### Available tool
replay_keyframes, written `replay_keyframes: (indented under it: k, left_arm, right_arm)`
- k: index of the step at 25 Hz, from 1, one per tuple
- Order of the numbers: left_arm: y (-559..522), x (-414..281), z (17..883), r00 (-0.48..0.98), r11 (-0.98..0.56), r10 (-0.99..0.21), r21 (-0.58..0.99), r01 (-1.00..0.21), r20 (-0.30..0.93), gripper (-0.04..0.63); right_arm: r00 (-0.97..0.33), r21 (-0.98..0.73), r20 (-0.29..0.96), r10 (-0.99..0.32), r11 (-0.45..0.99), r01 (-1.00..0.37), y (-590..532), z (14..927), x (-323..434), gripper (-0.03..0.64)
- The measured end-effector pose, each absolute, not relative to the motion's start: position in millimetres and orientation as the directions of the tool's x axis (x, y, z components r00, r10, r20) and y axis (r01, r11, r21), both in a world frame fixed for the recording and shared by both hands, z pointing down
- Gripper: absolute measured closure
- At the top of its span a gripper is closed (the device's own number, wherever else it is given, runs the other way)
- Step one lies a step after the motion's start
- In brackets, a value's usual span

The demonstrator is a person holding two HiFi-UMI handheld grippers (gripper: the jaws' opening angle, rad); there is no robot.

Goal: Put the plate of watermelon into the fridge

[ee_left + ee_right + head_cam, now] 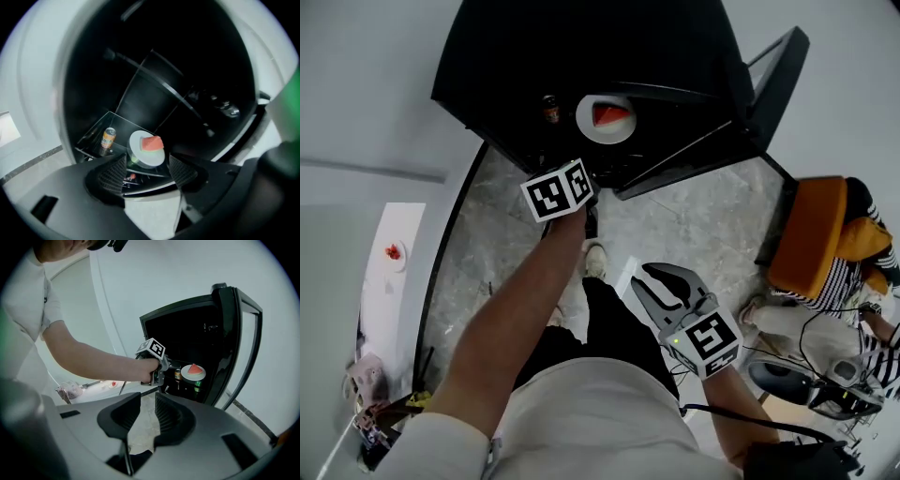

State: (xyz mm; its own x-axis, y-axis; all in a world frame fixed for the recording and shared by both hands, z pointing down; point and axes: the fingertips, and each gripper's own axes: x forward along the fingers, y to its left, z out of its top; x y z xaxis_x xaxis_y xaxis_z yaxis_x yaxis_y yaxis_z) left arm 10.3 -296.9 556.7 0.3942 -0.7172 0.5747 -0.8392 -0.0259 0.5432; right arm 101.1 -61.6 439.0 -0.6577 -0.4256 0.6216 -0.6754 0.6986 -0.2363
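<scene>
1. At the far left of the head view, a white counter (382,281) carries a small dish with something red on it. It is well apart from my work and no concern.
2. My left gripper (147,164) reaches toward the open front of the fridge (516,56). Its jaws are spread wide and hold nothing; the shelf and plate show through the gap, beyond the tips and not touching them.
3. The plate of watermelon (146,149) sits on a glass shelf (96,133) inside the fridge, with a can (108,138) just beside it on the left. Something green stands under the shelf, and I cannot tell what it is.
4. I judge the placing itself done. The next move calls for drawing the left gripper straight back, clear of the shelf edge and the can, then swinging the door shut.
5. The door (773,80) stands wide open on the right. My right gripper (147,401) hangs low by my leg, its jaws nearly together with only a narrow slit between them and nothing in it.
6. At the far right a seated person (825,281) and some floor cables (825,375) lie near the door — I would watch them when closing it.
</scene>
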Motion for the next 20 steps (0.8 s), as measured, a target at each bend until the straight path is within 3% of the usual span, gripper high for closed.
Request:
replay_keyframes:
  k: [15, 20]
  left_arm:
    - [-112, -46, 461, 0.591, -0.285, -0.630, 0.558, -0.780, 0.504, 0.318]
    - [-41, -73, 427, 0.662, -0.364, -0.592, 0.581, -0.728, 0.459, 0.419]
  right_arm:
    - [-0.614, -0.134, 0.569, -0.548, 0.675, -0.726, 23, 404, 53, 0.519]
    - [-0.606, -0.103, 0.544, -0.581, 0.670, -0.735, 59, 390, 35, 0.555]
